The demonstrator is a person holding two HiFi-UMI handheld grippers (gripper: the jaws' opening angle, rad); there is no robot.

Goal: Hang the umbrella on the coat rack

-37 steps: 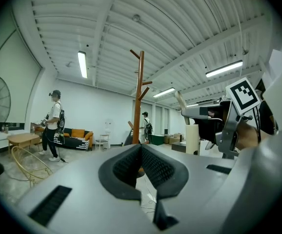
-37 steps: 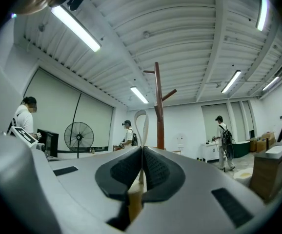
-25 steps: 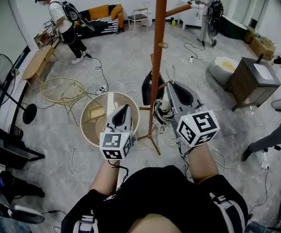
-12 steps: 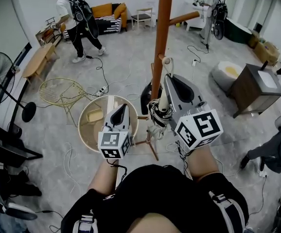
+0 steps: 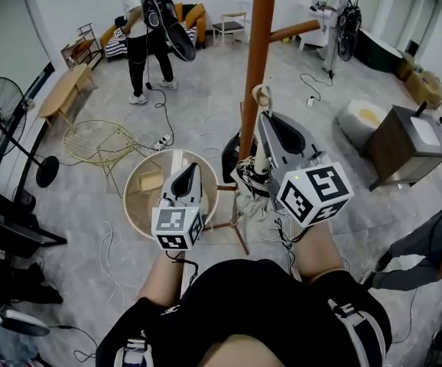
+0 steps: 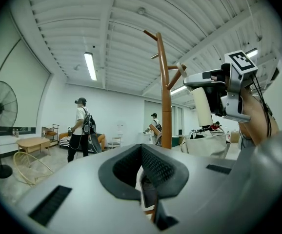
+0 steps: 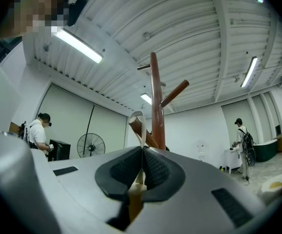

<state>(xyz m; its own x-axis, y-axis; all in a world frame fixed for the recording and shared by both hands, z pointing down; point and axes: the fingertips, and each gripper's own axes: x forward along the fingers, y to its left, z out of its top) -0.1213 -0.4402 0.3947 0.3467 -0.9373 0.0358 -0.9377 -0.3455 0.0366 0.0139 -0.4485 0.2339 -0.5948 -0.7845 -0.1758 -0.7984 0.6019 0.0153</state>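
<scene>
My right gripper [image 5: 261,115] has its jaws pinched on the umbrella's [image 5: 249,180] pale strap loop [image 7: 137,122], at a coat rack [image 5: 258,44] peg's tip. The left gripper's [image 5: 194,169] jaws are closed on nothing.

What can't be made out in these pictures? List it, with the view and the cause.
- Top of the coat rack: head view, cut off by the upper edge.
- Much of the umbrella: head view, behind the right tongs; right gripper view, under the tongs' own body.
- Whether the strap sits fully over the peg: right gripper view, too small and edge-on.
</scene>
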